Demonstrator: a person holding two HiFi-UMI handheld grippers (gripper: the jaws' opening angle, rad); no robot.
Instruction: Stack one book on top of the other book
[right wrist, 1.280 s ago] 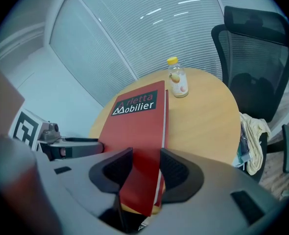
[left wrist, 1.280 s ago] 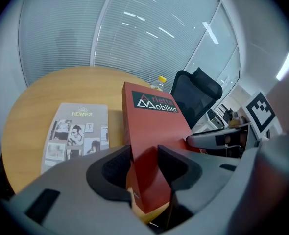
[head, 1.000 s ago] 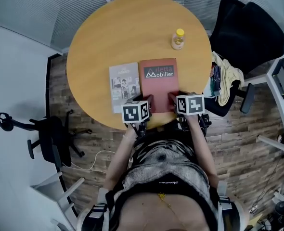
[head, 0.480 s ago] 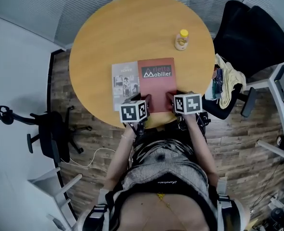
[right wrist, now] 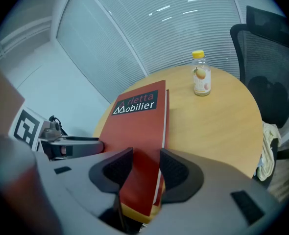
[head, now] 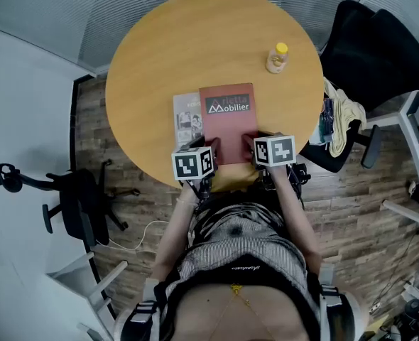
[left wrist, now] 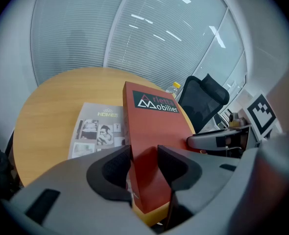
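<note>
A red book [head: 227,123] titled "Mobilier" is held at its near edge by both grippers. My left gripper [head: 216,145] is shut on its near left corner, and my right gripper [head: 249,142] is shut on its near right corner. In the left gripper view the red book [left wrist: 152,131] rises between the pads of the left gripper [left wrist: 144,168], tilted above a grey magazine-like book [left wrist: 98,131]. The grey book [head: 187,119] lies flat on the round wooden table [head: 167,55], its right part covered by the red one. In the right gripper view the red book [right wrist: 139,126] sits between the right gripper's [right wrist: 145,173] pads.
A small bottle with a yellow cap [head: 278,57] stands at the table's far right. A black office chair [head: 373,48] with cloth draped beside it is to the right. Another chair [head: 74,197] stands on the floor at the left.
Both grippers have carried the red book to the left. It lay beside the grey book before and now overlaps that book's right part.
</note>
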